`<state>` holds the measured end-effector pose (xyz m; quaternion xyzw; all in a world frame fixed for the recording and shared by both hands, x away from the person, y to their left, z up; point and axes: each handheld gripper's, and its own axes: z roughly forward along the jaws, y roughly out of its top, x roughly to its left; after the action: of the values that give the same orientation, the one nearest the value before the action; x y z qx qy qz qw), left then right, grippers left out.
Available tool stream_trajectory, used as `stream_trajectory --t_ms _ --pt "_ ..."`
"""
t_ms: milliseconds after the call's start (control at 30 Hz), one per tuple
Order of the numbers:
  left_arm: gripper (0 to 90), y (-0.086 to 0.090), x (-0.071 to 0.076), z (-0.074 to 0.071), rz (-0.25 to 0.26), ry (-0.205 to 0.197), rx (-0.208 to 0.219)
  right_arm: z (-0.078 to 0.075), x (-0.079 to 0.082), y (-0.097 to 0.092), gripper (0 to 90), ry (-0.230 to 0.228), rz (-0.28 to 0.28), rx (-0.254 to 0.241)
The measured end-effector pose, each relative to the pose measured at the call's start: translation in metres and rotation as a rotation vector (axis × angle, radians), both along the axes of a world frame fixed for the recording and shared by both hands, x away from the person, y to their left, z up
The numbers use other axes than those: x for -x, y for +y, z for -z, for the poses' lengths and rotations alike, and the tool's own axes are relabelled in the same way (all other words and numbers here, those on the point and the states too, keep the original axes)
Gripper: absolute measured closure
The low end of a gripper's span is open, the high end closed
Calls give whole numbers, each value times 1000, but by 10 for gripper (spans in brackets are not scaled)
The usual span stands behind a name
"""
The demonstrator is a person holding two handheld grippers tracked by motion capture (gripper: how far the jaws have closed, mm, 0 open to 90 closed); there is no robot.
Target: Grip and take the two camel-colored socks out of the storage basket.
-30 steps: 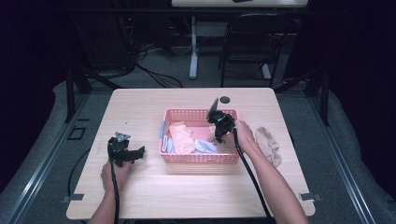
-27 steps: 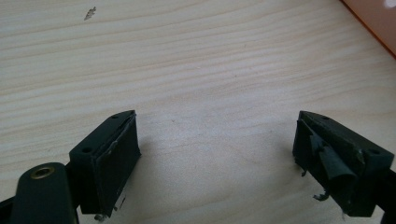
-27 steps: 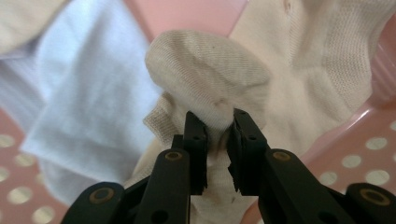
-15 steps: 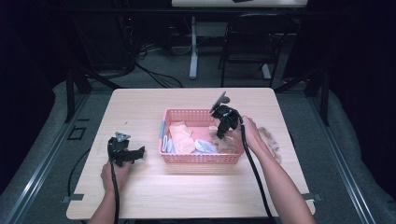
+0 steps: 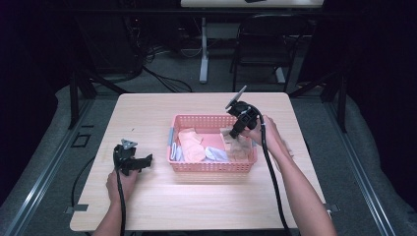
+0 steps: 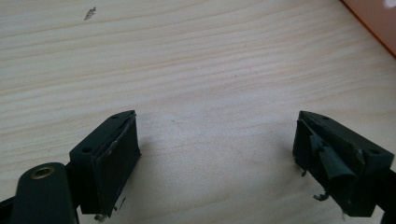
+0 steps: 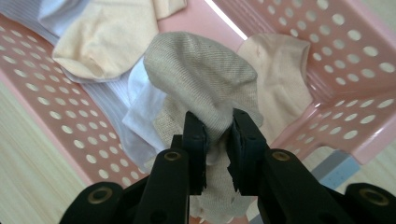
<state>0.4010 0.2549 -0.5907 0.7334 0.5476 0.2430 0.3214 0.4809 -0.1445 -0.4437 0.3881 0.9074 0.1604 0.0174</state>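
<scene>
A pink perforated basket (image 5: 211,168) sits mid-table and holds several socks. My right gripper (image 5: 235,133) hangs over its right end, shut on a tan knitted sock (image 5: 237,146) that droops down into the basket. In the right gripper view the jaws (image 7: 218,123) pinch that tan sock (image 7: 201,70), which bunches above them. Beneath it lie a peach sock (image 7: 100,42), a white ribbed sock (image 7: 135,112) and a cream sock (image 7: 275,88). My left gripper (image 5: 147,161) rests on the table left of the basket, open, with bare wood between its jaws (image 6: 217,121).
The wooden table (image 5: 147,113) has free room all around the basket. The basket's corner (image 6: 373,23) shows at the top right of the left gripper view. A chair (image 5: 260,44) and table legs stand on the floor beyond the far edge.
My right gripper has risen and drifted slightly right over the basket, pulling the tan sock up with it. The left gripper has stayed put.
</scene>
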Motion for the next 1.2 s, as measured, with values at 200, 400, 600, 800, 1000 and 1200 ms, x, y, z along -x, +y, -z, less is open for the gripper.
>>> stream_trajectory --t_ms 200,400,600,800,1000,1200 --pt "141 0 0 0 0 0 0 -18 3 -2 782 -24 -2 -27" --pt "141 0 0 0 0 0 0 -33 8 -3 781 -51 -6 -32" --pt "141 0 0 0 0 0 0 -50 14 -7 781 -84 -10 -35" --pt "141 0 0 0 0 0 -1 -65 22 -15 781 -115 1 -50" --pt "141 0 0 0 0 0 -1 -76 30 -34 781 -139 29 -47" --pt "141 0 0 0 0 0 0 -79 33 -63 781 -137 77 -35"
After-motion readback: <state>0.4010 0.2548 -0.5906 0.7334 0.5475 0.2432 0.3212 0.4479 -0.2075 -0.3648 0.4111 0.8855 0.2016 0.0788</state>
